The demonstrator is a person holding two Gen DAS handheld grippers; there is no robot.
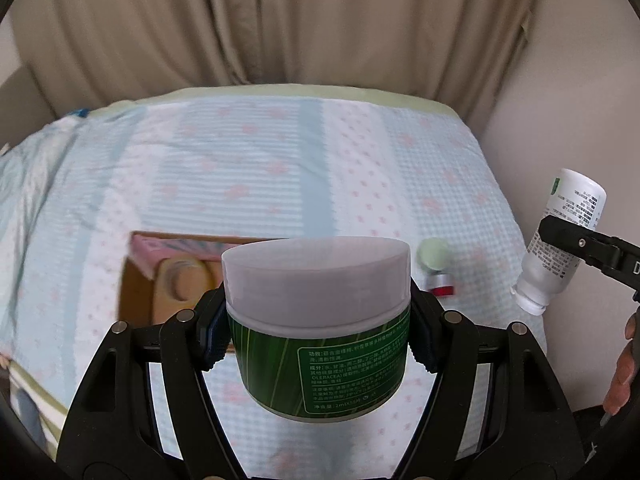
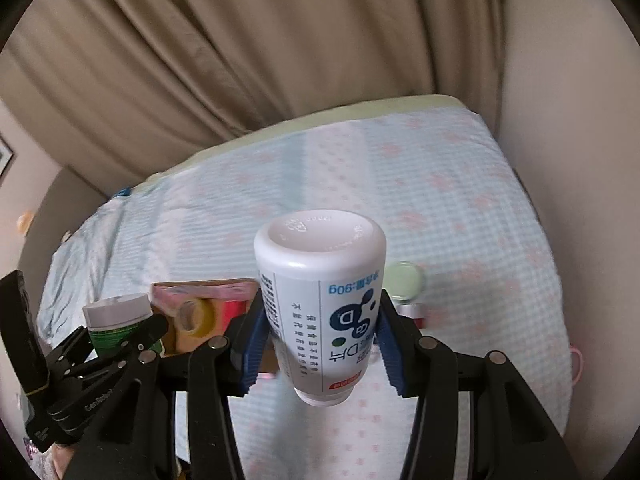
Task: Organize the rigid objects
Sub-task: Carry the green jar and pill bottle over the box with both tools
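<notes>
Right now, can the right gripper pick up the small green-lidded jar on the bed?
Probably not yet. The right gripper is shut on the white bottle, held upside down, so its jaws are full. The jar itself lies uncovered on the bed.

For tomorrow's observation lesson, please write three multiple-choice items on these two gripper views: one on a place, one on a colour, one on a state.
1. Where does the cardboard box sit?
A. on the bed
B. on a shelf
C. on the floor

2. What colour is the label of the jar in the left gripper?
A. red
B. green
C. yellow

3. How is the white bottle held by the right gripper?
A. upright
B. lying flat
C. upside down

Answers:
1 A: the box rests on the patterned bedspread.
2 B: dark green shows below the jar's pale lid.
3 C: its print reads inverted, and the left view shows the neck pointing down.
</notes>
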